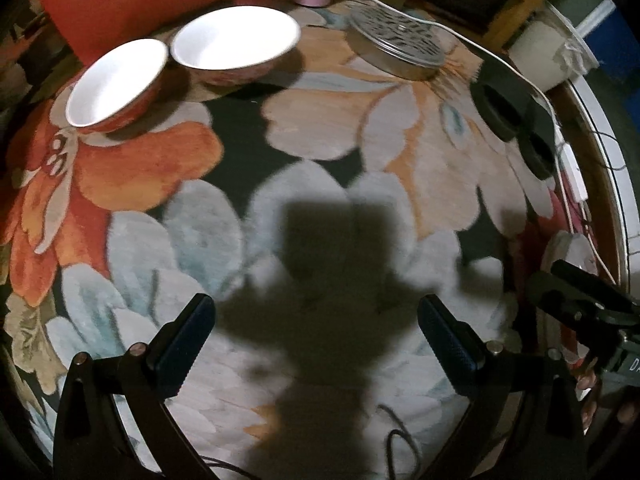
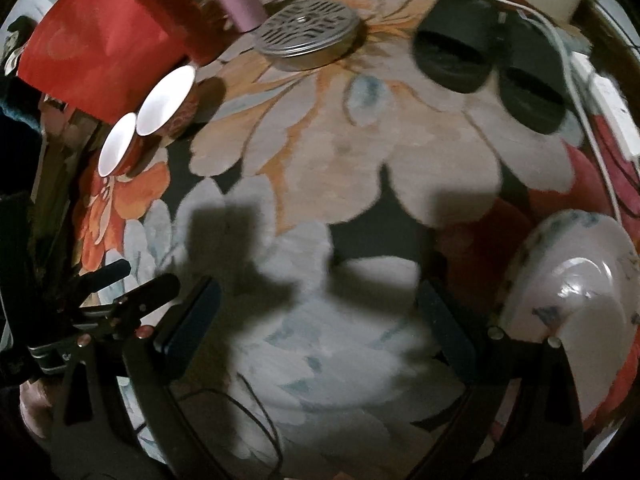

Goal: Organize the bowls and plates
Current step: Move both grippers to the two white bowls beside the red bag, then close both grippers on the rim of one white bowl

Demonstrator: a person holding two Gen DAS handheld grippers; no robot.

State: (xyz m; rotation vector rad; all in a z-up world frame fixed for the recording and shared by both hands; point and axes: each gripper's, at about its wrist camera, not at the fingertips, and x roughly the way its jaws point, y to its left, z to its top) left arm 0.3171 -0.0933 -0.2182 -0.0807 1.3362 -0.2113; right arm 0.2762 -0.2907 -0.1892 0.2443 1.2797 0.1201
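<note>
— So, where do the bowls sit?

— Two of them, rims touching, at the far left edge of the bench: the smaller bowl nearer, the larger bowl behind it, both upright on the flowered cloth. A plate lies at the near right edge.

— And the hands?

— Neither carries anything. The left gripper hovers over the middle of the bench with its jaws wide; the right gripper has its jaws wide too.

— Which one takes what?

— I'd judge the left is nearer the bowls; they lie ahead and to its left, well apart from it. The plate sits just beside the right gripper's right finger, so that arm suits it.

— Anything in the way?

— A round metal tin and a black holder sit along the far right, with a white cable over them.
</note>
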